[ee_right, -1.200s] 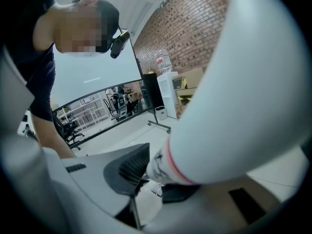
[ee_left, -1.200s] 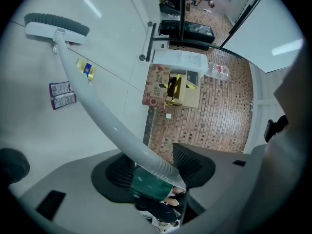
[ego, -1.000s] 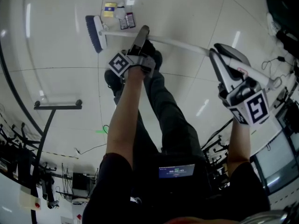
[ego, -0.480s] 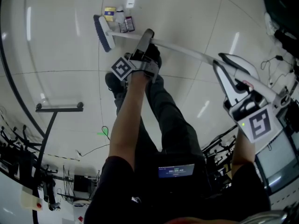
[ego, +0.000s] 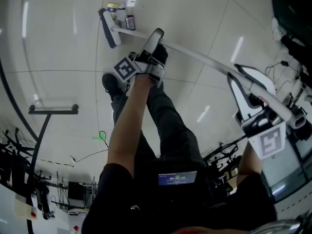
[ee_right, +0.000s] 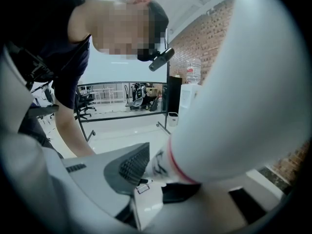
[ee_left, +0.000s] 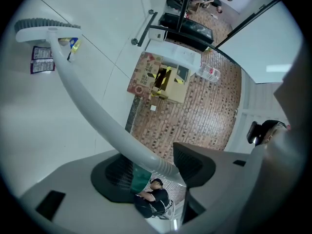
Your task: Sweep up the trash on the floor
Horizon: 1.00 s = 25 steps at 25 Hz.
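A broom with a long white handle (ego: 195, 56) slants across the head view, its blue-grey brush head (ego: 108, 29) at the upper left. Right beside the brush lie the trash packets: a yellow one (ego: 113, 7) and dark ones (ego: 130, 22). My left gripper (ego: 155, 37) is shut on the handle's lower part, and my right gripper (ego: 246, 84) is shut on its upper end. In the left gripper view the handle (ee_left: 92, 111) curves from the jaws up to the brush head (ee_left: 44, 26), with packets (ee_left: 41, 60) next to it. The thick white handle (ee_right: 234, 106) fills the right gripper view.
A black stand with a crossbar (ego: 51, 109) is on the white tiled floor at the left, with thin cables (ego: 92, 155) below it. A cardboard box (ee_left: 163, 79) and a plastic bottle (ee_left: 207, 73) sit on a brick-patterned surface. A screen (ego: 287, 174) and cables crowd the right edge.
Both grippers have risen with the broom. The brush head has shifted up and right in the head view, closer to the packets; the right gripper has drifted toward the lower right.
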Available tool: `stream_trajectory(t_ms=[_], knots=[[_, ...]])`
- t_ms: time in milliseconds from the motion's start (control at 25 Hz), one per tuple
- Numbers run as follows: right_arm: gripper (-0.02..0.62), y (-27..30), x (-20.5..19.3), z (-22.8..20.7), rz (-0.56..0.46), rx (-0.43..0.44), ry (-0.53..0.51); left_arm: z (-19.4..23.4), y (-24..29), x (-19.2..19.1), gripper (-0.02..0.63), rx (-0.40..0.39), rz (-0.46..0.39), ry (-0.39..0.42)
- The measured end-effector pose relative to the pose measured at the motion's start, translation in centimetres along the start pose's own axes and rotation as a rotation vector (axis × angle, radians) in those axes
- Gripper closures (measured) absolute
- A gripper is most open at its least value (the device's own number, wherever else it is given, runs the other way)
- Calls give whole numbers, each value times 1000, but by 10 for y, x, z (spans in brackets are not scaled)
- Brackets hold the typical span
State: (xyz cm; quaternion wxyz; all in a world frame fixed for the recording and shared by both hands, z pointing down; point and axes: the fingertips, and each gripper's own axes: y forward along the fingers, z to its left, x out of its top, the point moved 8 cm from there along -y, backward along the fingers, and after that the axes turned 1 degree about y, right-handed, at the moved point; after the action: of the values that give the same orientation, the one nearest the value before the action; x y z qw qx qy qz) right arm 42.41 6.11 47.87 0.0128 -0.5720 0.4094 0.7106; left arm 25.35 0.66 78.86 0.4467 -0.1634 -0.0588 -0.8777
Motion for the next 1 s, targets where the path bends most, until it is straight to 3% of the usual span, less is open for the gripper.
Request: stream_trajectory(t_ms=[600, 1000], knots=[[508, 10, 37, 14, -40, -26, -15, -27, -6, 11, 362, 10, -18, -17], [506, 14, 40, 18, -37, -97, 50, -33, -9, 19, 360, 41, -43, 20]])
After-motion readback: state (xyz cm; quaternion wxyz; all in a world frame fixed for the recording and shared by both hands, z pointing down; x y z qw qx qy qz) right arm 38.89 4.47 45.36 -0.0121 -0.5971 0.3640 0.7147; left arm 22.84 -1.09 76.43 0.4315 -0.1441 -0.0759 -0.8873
